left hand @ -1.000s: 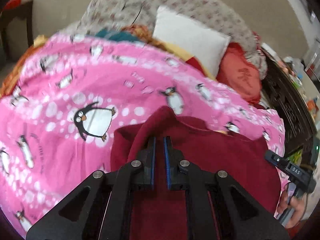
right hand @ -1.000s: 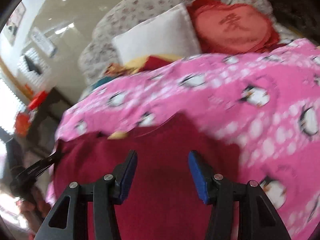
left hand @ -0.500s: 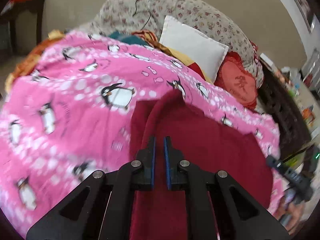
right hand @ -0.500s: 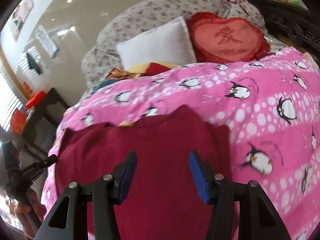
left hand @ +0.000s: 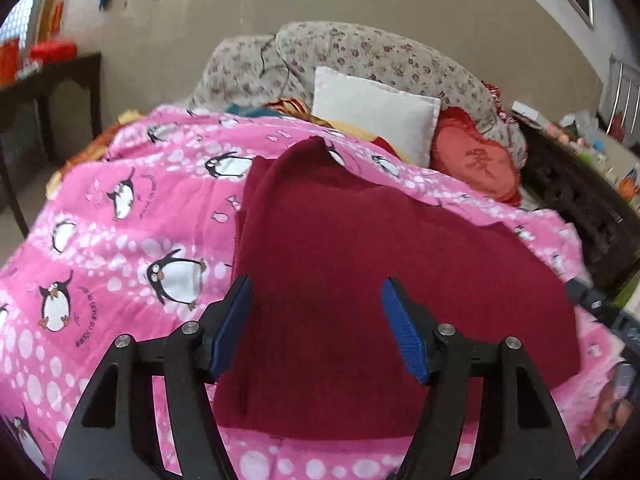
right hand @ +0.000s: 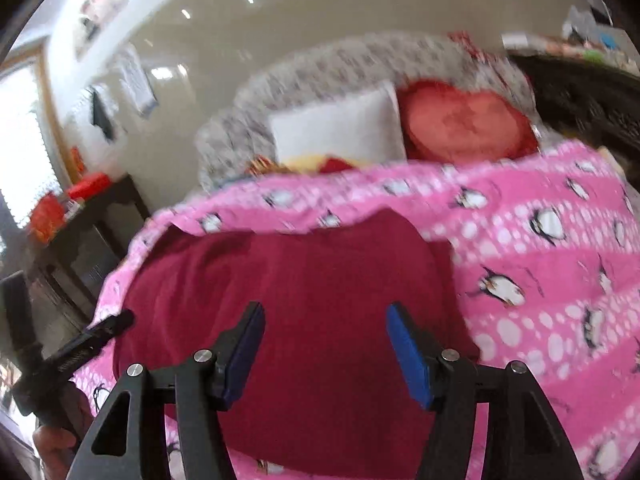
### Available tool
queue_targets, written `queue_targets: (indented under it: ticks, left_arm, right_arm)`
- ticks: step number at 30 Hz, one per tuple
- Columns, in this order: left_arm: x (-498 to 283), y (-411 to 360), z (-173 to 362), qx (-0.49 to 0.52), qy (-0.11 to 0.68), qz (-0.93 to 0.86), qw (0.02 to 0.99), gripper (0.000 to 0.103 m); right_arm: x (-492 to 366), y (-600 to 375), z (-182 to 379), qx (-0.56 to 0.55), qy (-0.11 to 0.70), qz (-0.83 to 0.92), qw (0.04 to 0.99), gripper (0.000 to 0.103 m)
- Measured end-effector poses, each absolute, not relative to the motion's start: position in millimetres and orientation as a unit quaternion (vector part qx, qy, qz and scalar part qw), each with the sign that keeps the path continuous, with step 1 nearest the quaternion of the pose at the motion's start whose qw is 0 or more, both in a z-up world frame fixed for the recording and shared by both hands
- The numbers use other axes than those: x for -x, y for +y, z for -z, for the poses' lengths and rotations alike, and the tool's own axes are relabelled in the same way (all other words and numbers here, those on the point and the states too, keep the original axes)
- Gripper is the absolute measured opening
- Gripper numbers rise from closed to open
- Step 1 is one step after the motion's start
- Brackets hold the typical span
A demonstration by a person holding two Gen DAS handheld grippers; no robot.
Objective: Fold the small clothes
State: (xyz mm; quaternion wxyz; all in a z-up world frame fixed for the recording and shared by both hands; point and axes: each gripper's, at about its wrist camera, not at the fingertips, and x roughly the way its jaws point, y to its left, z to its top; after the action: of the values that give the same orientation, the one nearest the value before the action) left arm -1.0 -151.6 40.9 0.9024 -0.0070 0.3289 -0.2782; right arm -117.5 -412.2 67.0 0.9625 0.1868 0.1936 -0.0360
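A: Two grippers are hovering over one dark red garment (left hand: 360, 280), which is lying spread on the pink penguin blanket (left hand: 120, 240) covering the bed. Going left to right: left gripper (left hand: 316, 326) jaws have just been opening, now standing apart, nothing clamped, cloth lying below them and not between the pads.

B: And the right gripper (right hand: 324, 350)?

A: Same, its jaws have just been opening too, standing apart over the garment, gripping nothing. That view is blurring, so edges are hard to read.

B: What is looking risky?

A: The left side of the garment is already looking doubled over, with a loose flap. My guess is that flap is sliding back if a jaw is dragging across it on the next grab. Also the blanket is soft and rumpled, so jaws closing low could be pinching blanket together with the garment and pulling both.

B: Anything around getting in the way?

A: Not really. Far left, a dark side table (left hand: 48, 88) with red items is standing off the bed. Behind the garment, a white pillow (left hand: 372, 108) is leaning on a floral quilt heap (left hand: 360, 52), then a red heart cushion (left hand: 476, 164), then dark carved furniture (left hand: 580, 208) at far right. All are sitting well apart from the garment.
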Motion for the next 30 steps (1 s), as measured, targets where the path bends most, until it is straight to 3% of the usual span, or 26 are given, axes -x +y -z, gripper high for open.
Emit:
queue_targets:
  ticks: [6,30]
  left_arm:
    - [0,-159,-29,-0.025,0.321,0.274,0.906,0.067]
    - [-5,-146,-19,-0.053,0.302,0.242,0.920,0.067]
  right_arm:
    - [108,-398,-60,-0.132,0.202,0.052,0.969,0.061]
    - [119,-402,-54,-0.158,0.154,0.065,0.973,0.066]
